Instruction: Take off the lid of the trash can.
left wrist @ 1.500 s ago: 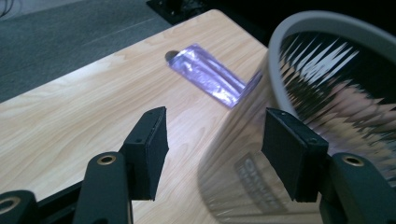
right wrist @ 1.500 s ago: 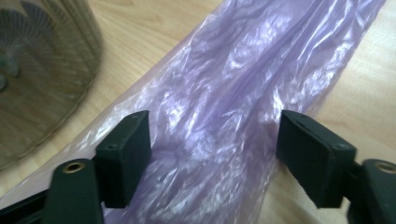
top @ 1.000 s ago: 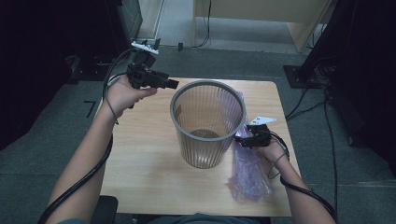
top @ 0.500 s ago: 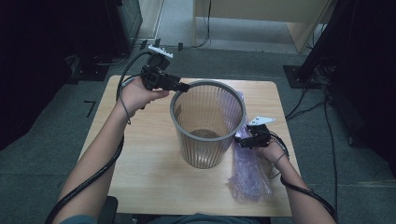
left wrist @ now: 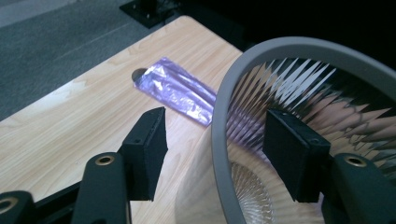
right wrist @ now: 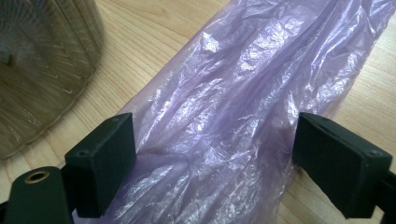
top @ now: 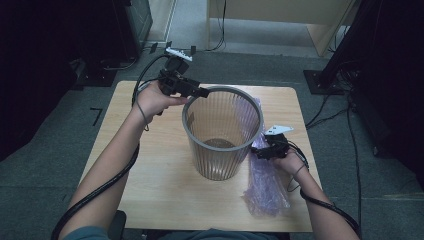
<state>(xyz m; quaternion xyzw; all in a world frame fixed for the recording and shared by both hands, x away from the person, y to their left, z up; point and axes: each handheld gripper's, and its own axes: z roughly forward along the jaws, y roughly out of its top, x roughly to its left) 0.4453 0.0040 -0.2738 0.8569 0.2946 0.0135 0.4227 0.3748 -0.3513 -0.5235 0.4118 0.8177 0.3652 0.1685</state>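
A clear ribbed waste bin [top: 220, 150] with a grey rim [left wrist: 299, 46] stands upright mid-table. My left gripper [top: 202, 93] is at its far-left rim, open. In the left gripper view [left wrist: 219, 140] one jaw sits outside the wall and the other inside, neither touching it. A crumpled purple plastic bag [top: 265, 190] lies flat on the table to the right of the bin, also visible past the bin [left wrist: 177, 88]. My right gripper [top: 260, 152] hovers low over the bag [right wrist: 233, 93], open [right wrist: 215, 154], its jaws wide on either side of the film. The bin's wall [right wrist: 42, 70] stands just to its left.
The wooden table [top: 150, 165] is bare left of the bin and along its front edge. Grey carpet surrounds it, with dark equipment stands and cables [top: 330, 100] at the back left and right. Each gripper's cable trails along the person's forearm.
The left hand has moved right, bringing its gripper from left of the bin onto the rim, which its jaws now straddle. The right hand and the bag have stayed put.
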